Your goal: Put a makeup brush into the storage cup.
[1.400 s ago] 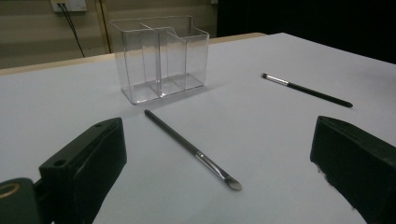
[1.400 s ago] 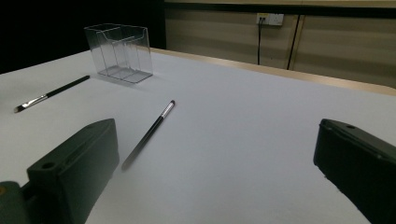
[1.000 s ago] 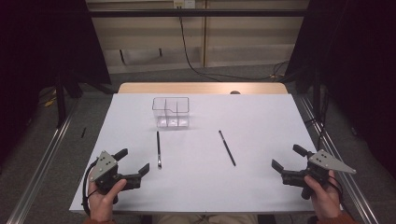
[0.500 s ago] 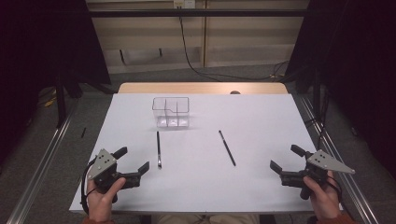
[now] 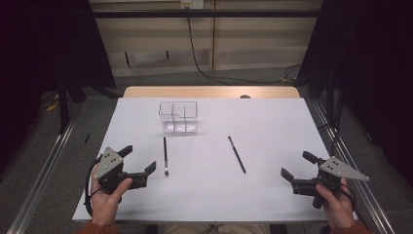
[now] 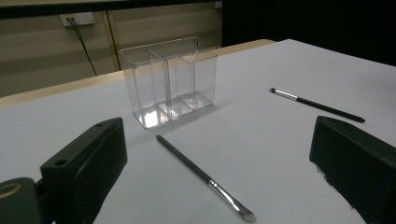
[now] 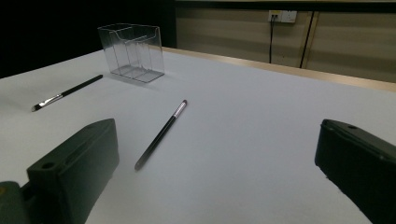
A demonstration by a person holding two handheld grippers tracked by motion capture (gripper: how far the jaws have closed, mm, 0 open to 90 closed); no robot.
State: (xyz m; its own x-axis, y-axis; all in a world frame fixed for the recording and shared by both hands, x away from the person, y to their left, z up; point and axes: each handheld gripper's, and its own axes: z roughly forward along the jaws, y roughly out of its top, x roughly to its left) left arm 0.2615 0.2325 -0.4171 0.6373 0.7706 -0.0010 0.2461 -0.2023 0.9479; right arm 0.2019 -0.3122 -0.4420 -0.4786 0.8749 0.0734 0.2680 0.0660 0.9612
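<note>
Both tongs gape wide and empty: left tongs (image 5: 139, 164) by the left makeup brush (image 5: 165, 156), right tongs (image 5: 298, 167) near the tabletop's right edge. Reaching stage; next, probably close on a brush (image 5: 236, 154) and carry it to the clear organizer (image 5: 178, 117).

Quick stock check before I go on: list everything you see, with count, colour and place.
clear organiser: 1, transparent, divided into compartments, far centre-left of the sheet
left brush: 1, dark with a silver tip, lying flat in front of the organiser
right brush: 1, dark, lying flat at mid-sheet
white sheet: 1, covering the wooden table
left gripper: 1, black, open, near left
right gripper: 1, black, open, near right
</note>
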